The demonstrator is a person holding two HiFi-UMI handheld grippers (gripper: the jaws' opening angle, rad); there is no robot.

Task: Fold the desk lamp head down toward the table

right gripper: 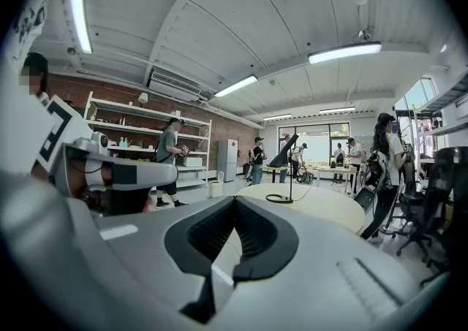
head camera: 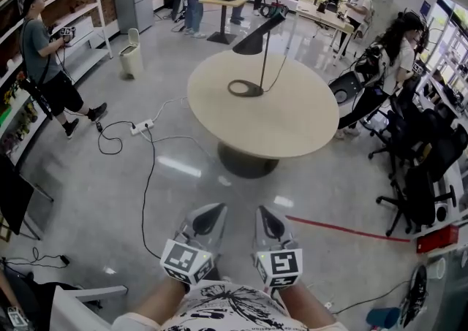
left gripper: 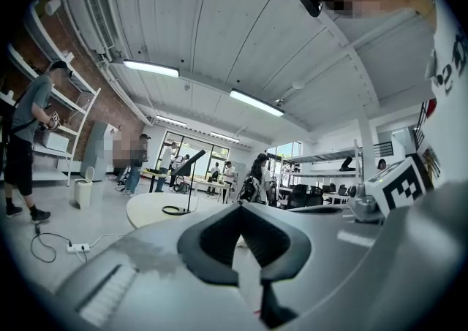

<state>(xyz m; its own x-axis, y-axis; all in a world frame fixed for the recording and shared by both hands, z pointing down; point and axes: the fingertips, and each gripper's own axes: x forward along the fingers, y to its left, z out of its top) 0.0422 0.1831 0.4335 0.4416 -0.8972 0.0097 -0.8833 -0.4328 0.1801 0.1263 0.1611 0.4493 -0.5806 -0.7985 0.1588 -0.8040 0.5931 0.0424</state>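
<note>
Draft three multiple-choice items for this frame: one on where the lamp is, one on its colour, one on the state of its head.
1. Where does the desk lamp stand?
A. on the floor
B. on the round table
C. on a wall shelf

2. What colour is the lamp?
A. white
B. red
C. black

3. How is the lamp head set?
A. raised at the top of the stem
B. lying flat on the tabletop
C. taken off the stem

Answers:
1 B: its ring base rests on the tabletop.
2 C: base, stem and head are all black.
3 A: the head sits slanted, high above the tabletop, not yet folded down.
</note>
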